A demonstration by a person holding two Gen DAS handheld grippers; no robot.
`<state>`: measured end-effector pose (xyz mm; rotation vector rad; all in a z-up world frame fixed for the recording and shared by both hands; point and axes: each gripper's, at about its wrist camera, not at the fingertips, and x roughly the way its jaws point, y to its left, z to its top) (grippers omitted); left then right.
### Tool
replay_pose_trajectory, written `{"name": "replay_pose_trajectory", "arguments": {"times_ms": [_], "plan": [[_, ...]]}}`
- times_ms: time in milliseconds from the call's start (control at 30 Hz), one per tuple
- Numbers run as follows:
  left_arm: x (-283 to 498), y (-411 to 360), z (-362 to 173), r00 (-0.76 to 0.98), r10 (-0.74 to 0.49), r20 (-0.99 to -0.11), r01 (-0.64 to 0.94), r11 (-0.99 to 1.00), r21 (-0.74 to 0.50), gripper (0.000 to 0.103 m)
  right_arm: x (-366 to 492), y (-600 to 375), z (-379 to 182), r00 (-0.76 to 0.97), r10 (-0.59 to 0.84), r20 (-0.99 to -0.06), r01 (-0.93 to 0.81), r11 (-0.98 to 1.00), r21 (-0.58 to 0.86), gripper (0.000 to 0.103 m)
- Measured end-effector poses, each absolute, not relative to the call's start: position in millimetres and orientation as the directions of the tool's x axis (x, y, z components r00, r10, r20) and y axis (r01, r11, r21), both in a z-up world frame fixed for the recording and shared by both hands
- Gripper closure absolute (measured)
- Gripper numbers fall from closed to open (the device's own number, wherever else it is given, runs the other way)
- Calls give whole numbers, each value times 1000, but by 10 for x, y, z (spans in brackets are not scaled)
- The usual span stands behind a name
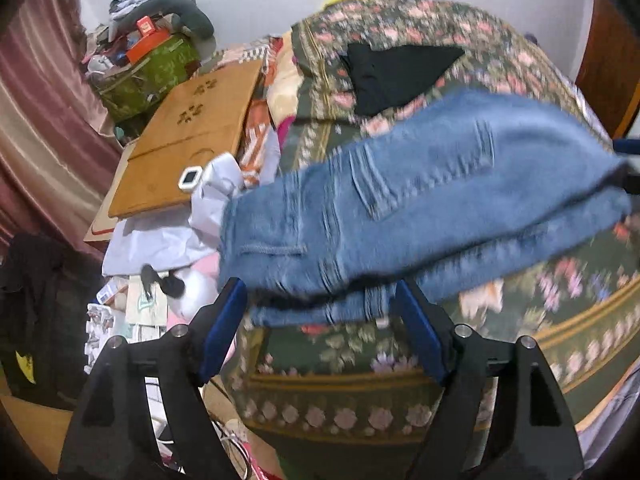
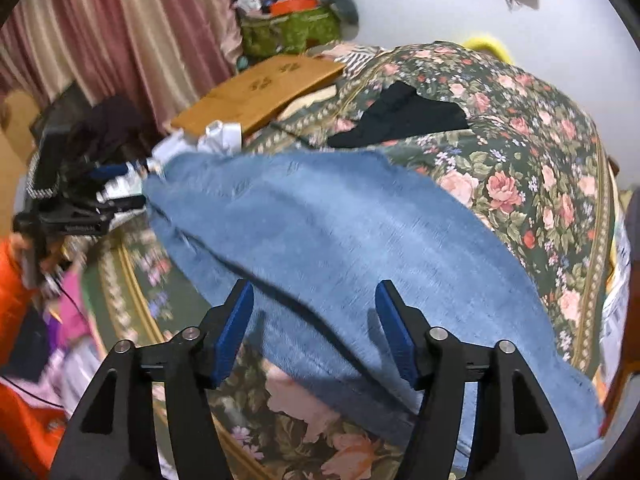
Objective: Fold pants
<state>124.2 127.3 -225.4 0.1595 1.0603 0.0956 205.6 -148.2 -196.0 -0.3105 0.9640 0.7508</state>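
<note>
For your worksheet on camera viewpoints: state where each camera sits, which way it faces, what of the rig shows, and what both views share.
Left wrist: sits behind the left gripper, facing along its open jaws at the jeans on the floral bedspread.
Right wrist: sits behind the right gripper, jaws open over the jeans; the left gripper shows at far left.
Shared: jeans, bedspread, black garment, wooden board.

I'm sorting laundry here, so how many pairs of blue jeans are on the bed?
1: the blue jeans lie across the floral bedspread, in front of both grippers. A black garment lies beyond; others may be hidden.
</note>
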Motion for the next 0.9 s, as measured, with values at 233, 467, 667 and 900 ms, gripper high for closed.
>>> {"name": "replay_pose_trajectory", "arguments": {"times_ms": [233,467,667,900], "plan": [[1428,1086,-2265,532,264,-804,0,950,312,26,2103,-1258,-2087,417,417,-808,-704,710,4,56],[1586,899,-2326,557,250,-792,82,932,353,59,1948,-1169,-2053,365,495,-789,-724,684,94,93],[1473,888,-2160,586,220,-780,16,959,282,84,1764,-1217,-2043,332,519,-787,-719,679,145,95],[1337,912,-2357,470,158,-869,38,979,199,84,1692,-1462,-2035,284,560,-778,-703,674,228,83]]}}
